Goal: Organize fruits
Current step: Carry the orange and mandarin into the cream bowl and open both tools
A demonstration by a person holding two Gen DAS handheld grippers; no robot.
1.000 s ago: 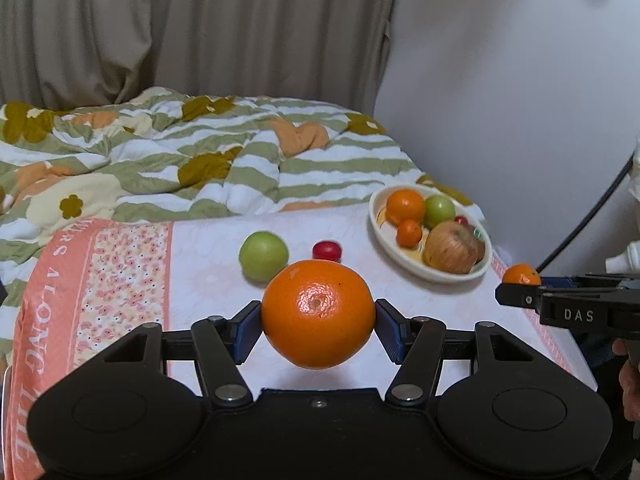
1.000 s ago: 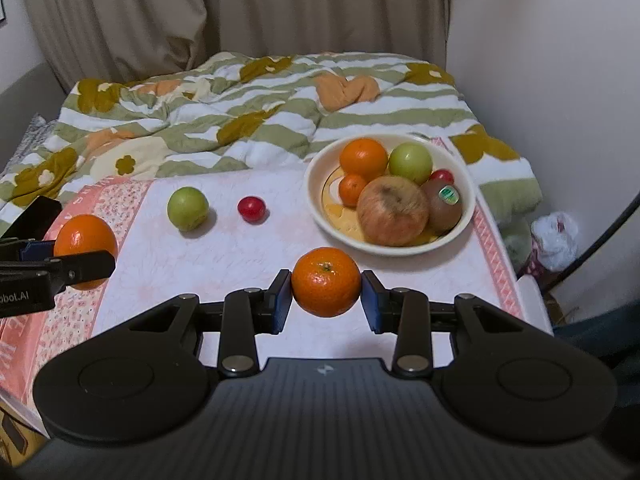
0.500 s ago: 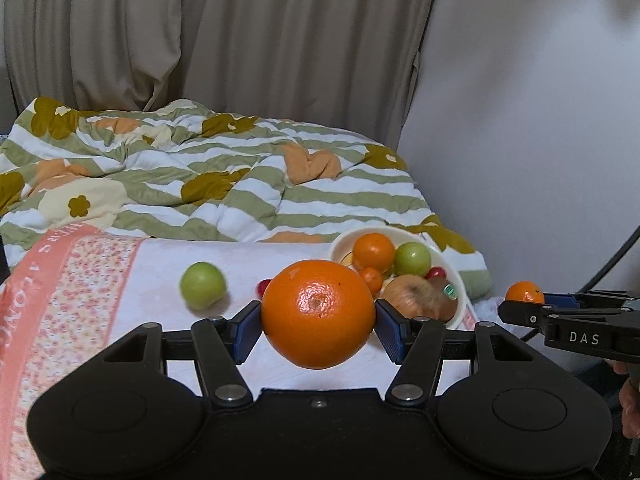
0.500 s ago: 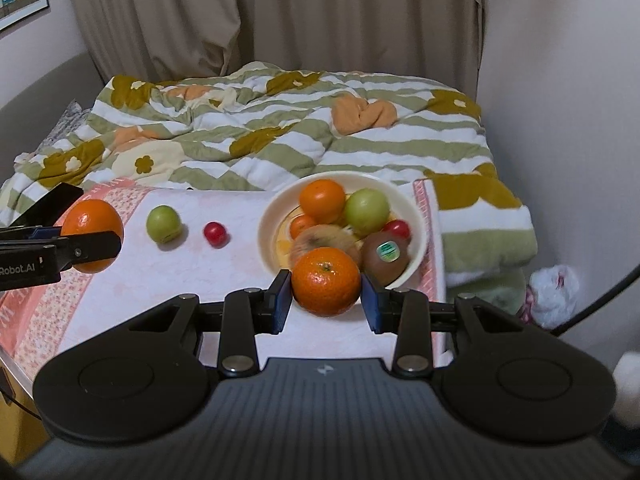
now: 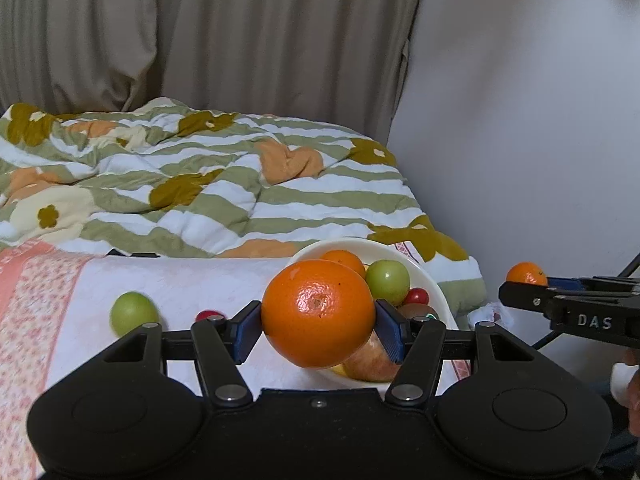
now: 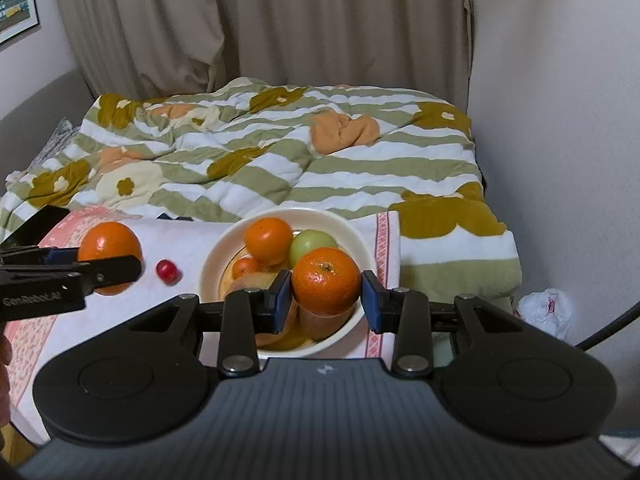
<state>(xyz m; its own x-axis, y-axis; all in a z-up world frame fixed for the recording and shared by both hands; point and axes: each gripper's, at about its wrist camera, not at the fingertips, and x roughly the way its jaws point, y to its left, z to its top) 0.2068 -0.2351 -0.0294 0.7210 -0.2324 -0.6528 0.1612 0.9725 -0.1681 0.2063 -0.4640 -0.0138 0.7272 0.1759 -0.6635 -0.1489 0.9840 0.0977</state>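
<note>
My left gripper (image 5: 318,328) is shut on a large orange (image 5: 316,304), held in the air in front of the cream bowl (image 5: 404,252). My right gripper (image 6: 326,300) is shut on a small mandarin (image 6: 326,276), which hangs over the right part of the bowl (image 6: 212,264). The bowl holds an orange (image 6: 268,240), a green fruit (image 6: 310,242), an apple (image 5: 370,362), a kiwi and a small red fruit. A green fruit (image 5: 134,314) and a red one (image 6: 167,270) lie on the tablecloth to the left. Each gripper shows at the edge of the other's view.
The table's cloth has a pink floral border (image 5: 36,320). A striped flowered quilt (image 6: 280,152) lies behind the table, with curtains beyond it. A wall stands close on the right. A white plastic bag (image 6: 544,310) and a dark cable lie on the floor at the right.
Both grippers have carried their fruits to the right along the table. The bowl, earlier off to the right, now lies directly behind both held fruits. Neither grip has changed.
</note>
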